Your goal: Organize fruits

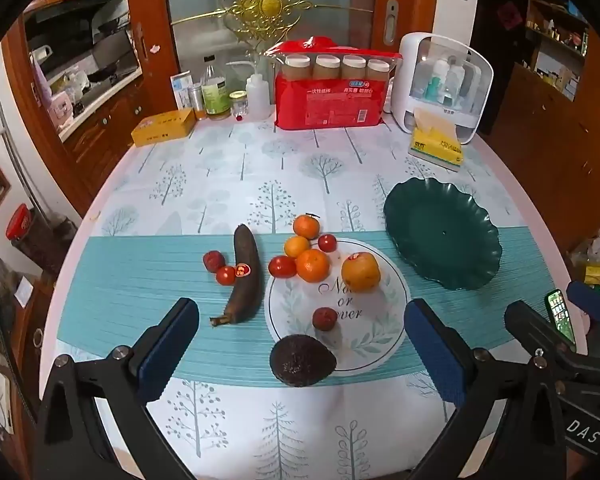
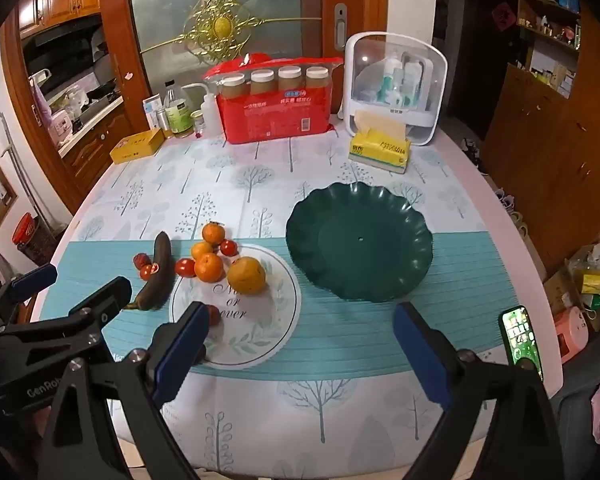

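The fruits lie loose around a round printed patch on the cloth: a dark overripe banana (image 1: 245,276), several mandarins (image 1: 312,266), cherry tomatoes (image 1: 282,266), a big orange with a sticker (image 1: 361,272), small red fruits (image 1: 325,318) and a dark avocado (image 1: 302,360). To their right stands a scalloped green plate (image 1: 444,236) (image 2: 360,244) with nothing in it. My left gripper (image 1: 302,306) hovers open above the avocado, holding nothing. My right gripper (image 2: 303,308) is open over the cloth just in front of the plate. Each gripper shows at the edge of the other's view.
Along the table's far edge stand a yellow box (image 1: 164,128), bottles (image 1: 216,88), a red package with jars (image 1: 332,96), a white storage case (image 1: 444,84) and a tissue pack (image 1: 436,144). A lit phone (image 2: 520,336) stands at the near right edge.
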`<state>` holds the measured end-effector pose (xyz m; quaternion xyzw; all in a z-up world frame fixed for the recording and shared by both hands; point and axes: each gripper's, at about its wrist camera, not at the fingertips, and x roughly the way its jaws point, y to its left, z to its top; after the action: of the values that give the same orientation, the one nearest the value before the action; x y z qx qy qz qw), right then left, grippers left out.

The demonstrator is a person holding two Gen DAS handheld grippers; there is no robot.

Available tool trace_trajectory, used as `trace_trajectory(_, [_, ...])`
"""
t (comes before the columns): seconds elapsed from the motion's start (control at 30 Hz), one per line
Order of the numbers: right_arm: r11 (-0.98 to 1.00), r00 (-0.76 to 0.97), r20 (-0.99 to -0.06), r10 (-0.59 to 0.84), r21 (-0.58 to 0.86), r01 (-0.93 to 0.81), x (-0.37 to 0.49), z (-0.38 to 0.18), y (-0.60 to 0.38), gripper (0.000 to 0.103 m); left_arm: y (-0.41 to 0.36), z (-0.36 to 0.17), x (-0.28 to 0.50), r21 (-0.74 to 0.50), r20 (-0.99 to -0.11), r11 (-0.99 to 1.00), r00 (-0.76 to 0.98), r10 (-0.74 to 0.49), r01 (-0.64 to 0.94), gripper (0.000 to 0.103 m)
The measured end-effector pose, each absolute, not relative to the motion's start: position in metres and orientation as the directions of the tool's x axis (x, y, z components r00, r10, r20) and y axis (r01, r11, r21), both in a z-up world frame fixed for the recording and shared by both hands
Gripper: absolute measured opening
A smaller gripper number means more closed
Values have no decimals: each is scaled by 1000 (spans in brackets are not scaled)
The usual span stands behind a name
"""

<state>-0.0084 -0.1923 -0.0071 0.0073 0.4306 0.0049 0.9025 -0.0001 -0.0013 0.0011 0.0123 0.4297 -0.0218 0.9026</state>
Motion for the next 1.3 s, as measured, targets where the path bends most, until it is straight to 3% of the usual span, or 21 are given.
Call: trace_trajectory(1.3, [1000, 602, -798, 17, 11, -14, 8, -28, -193, 94, 2, -24, 12, 8, -836, 1000, 549, -6, 24, 100])
